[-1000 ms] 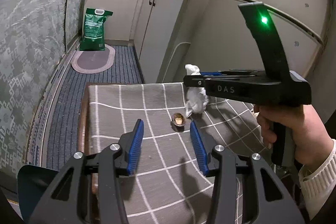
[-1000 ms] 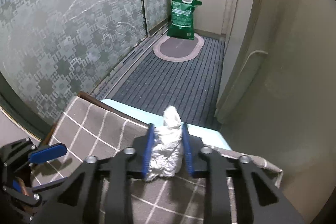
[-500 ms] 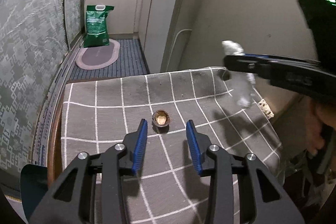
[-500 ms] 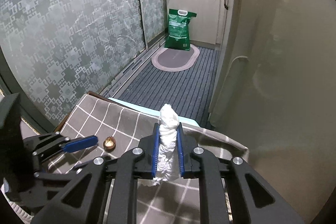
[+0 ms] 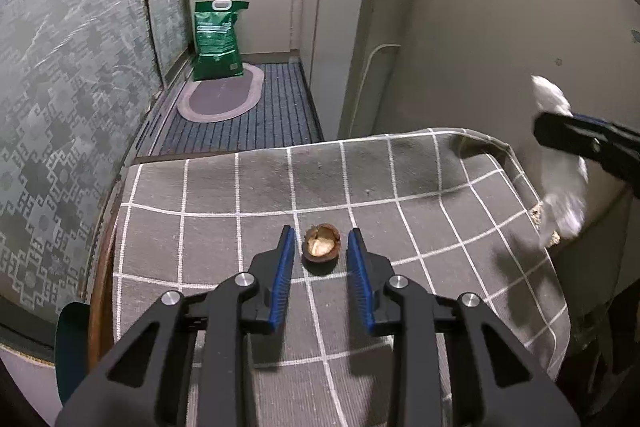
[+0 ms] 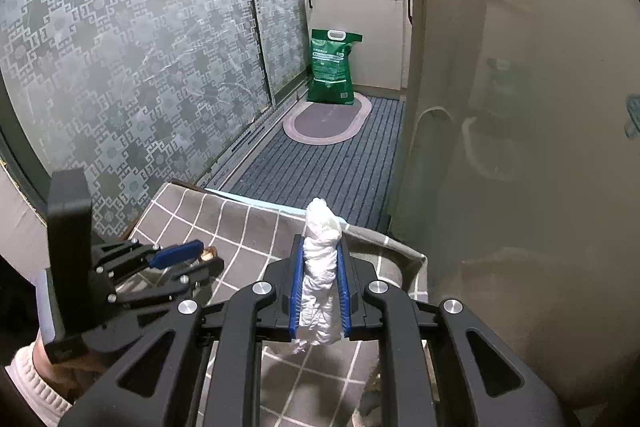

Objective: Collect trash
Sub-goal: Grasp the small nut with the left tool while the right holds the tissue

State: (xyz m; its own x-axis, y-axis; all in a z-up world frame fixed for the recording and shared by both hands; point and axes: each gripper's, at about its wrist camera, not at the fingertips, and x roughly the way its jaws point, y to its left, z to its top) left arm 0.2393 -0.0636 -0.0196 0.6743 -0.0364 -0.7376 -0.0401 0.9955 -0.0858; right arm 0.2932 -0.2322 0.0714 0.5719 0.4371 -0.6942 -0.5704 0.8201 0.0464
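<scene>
Two pieces of trash in view; one secured, one not yet.

Right gripper (image 6: pixel 319 291): jaws clamped on crumpled white tissue (image 6: pixel 320 275), pads pressing both sides, wad sticking out beyond the tips and hanging below. Held clear of the checked grey tablecloth (image 6: pixel 224 223), near its far right corner, in front of a pale curved appliance (image 6: pixel 540 147). In the left wrist view, same tissue (image 5: pixel 560 163) visible at the right edge, off the cloth.

Left gripper (image 5: pixel 321 247): jaws closing, partly open, straddling a walnut shell half (image 5: pixel 321 246). Shell resting on the cloth, open side up, between the blue pads (image 5: pixel 286 263); small gap showing on each side, so no contact yet as far as visible. From the right wrist view, left gripper (image 6: pixel 188 259) low over the cloth with shell (image 6: pixel 208 253) just at its tips.

Progress, as judged: tissue picked up but not disposed; shell lined up, grasp unfinished. No bin or trash bag identifiable in either view, so drop-off point unknown. Remaining: close on shell, lift, deposit both items. No other litter seen on the visible cloth. Green sack (image 5: pixel 218 39) on the far floor, irrelevant.
</scene>
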